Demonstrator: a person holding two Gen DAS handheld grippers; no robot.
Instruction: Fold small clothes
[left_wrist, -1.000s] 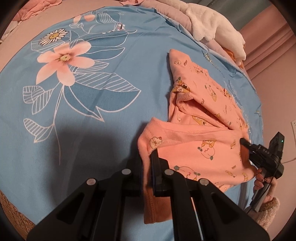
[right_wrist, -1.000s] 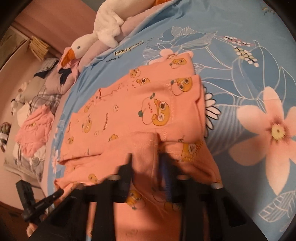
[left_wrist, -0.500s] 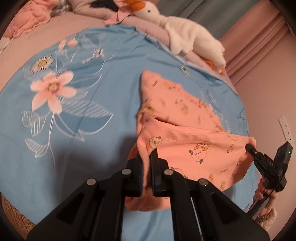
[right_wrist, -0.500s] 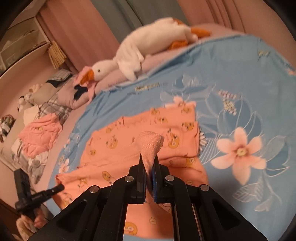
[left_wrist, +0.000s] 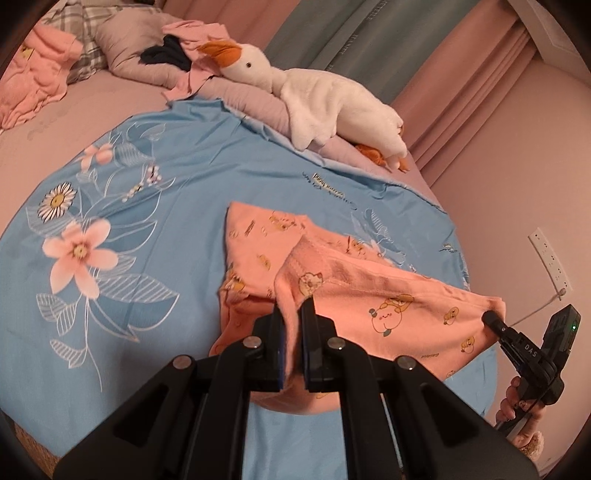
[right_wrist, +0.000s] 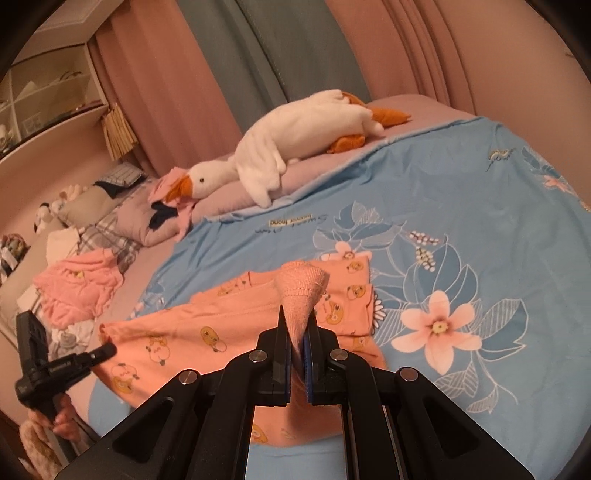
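Peach cartoon-print cotton garment (left_wrist: 388, 306) hangs lifted between left gripper (left_wrist: 291, 332) and right gripper (right_wrist: 295, 343), each clamped on its hem, probably to carry a fold over.

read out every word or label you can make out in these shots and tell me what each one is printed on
"DAS" on the right gripper, on its body.
"Sweet ... friend", upside down, middle blurred, on the blue floral sheet.
Lettering on the teal curtain: too blurred to read.
Small words on the peach garment and the left gripper: too small to read.
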